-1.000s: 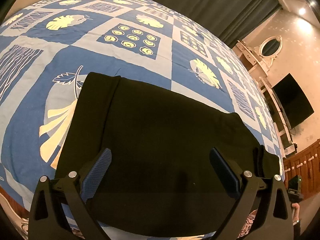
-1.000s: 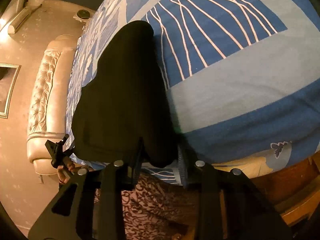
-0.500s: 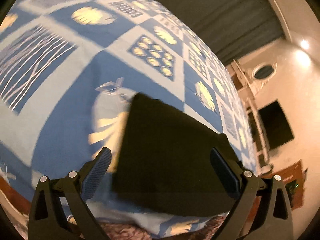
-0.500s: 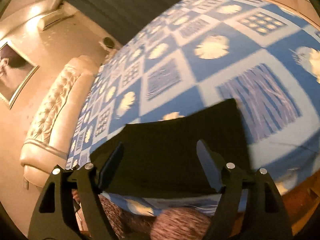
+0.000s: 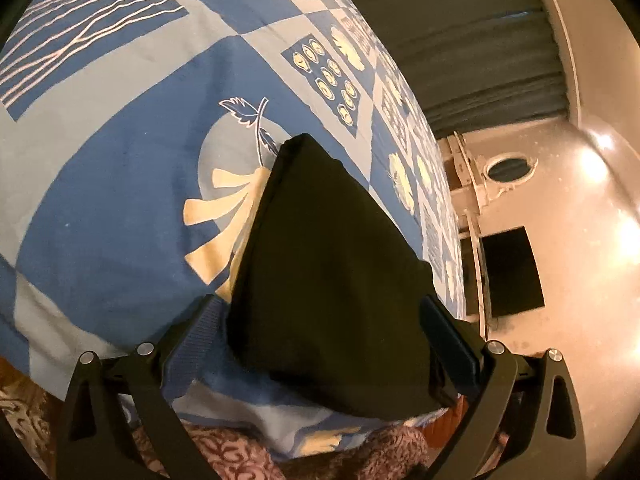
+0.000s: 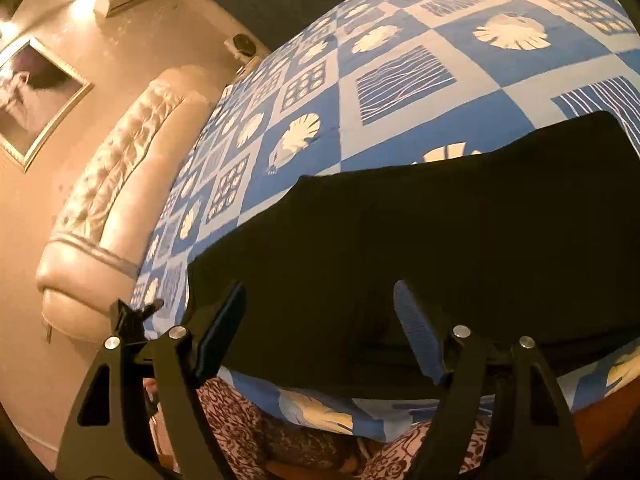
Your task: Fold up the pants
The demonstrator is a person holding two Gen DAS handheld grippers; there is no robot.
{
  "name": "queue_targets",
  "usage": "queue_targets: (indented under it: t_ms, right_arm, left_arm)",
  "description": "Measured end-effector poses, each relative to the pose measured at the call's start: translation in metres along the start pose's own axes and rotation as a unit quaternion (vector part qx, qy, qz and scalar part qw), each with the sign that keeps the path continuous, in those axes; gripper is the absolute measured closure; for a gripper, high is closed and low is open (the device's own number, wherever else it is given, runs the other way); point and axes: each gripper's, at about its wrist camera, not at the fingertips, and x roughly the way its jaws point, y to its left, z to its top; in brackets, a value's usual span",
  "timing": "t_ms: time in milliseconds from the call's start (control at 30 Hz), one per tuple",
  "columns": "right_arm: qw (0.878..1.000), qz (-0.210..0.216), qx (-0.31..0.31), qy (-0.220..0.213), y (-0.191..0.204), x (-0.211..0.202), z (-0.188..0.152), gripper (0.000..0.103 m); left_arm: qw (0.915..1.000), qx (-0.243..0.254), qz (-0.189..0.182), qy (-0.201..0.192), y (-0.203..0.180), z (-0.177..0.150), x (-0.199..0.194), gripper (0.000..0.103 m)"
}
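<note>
Left gripper [image 5: 320,336] stands with its jaws spread wide in the lower part of the left wrist view; nothing is pinched between the blue ribbed pads [image 5: 192,340]. Black pants [image 5: 332,280] lie folded into a compact dark block in the centre and lower centre of that frame, flat on the bedspread [image 5: 120,160], near the bed's front edge. The folded block's near edge falls between the two fingers in the frame; contact with the pads cannot be confirmed.

Right gripper [image 6: 320,328] likewise has its jaws spread apart, nothing gripped. In the right wrist view the pants [image 6: 460,220] fill the centre and right of the frame as a wide dark band, lying on the bedspread [image 6: 400,40] with the fingers in front of the near edge.

Bedspread: blue and pale checks with cream leaf and shell prints and white wavy-line panels. A patterned brown and white fabric [image 5: 224,452] shows at the bottom edge of both views, below the bed's edge.

Surroundings: a padded cream headboard [image 6: 112,208] at the left of the right wrist view, a framed picture [image 6: 36,96] on the wall at upper left. Dark curtains [image 5: 460,40] at the upper right of the left wrist view, an oval mirror [image 5: 510,168] and a dark screen [image 5: 512,272] on the right.
</note>
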Motion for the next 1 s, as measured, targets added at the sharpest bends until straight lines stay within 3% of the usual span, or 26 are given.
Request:
queue_targets:
  t_ms: [200,267,300,333,500,567,767,1000]
  right_arm:
    - [1.000,0.001,0.012,0.022,-0.005,0.013,-0.010,0.027]
    - [1.000,0.000,0.012,0.026,-0.006,0.017,-0.011,0.027]
    - [1.000,0.000,0.012,0.027,-0.006,0.017,-0.012,0.027]
    - [1.000,0.001,0.011,0.029,-0.005,0.018,-0.013,0.027]
    - [1.000,-0.006,0.004,0.025,-0.004,0.019,-0.013,0.027]
    - [1.000,-0.009,0.008,0.018,-0.005,0.017,-0.012,0.027]
    - [0.999,-0.019,0.041,-0.015,-0.018,0.003,-0.007,0.027]
    - [0.996,-0.045,0.067,-0.046,-0.030,-0.014,0.000,0.027]
  left_arm:
    - [0.9988,-0.022,-0.040,0.020,0.002,-0.002,0.003,0.006]
    - [0.9991,-0.014,-0.022,0.033,0.002,-0.008,0.009,0.024]
    - [0.9990,-0.018,-0.007,0.040,0.004,-0.009,0.012,0.048]
    - [0.9987,-0.025,0.009,0.044,0.006,-0.008,0.015,0.064]
    - [0.9965,-0.071,0.009,0.043,0.018,-0.006,0.012,0.083]
    - [0.9973,-0.064,0.012,0.035,0.012,-0.005,0.007,0.086]
    - [0.9998,0.020,-0.002,-0.006,-0.054,-0.006,-0.013,0.086]
    - [0.9927,0.120,-0.003,-0.013,-0.140,-0.018,-0.011,0.086]
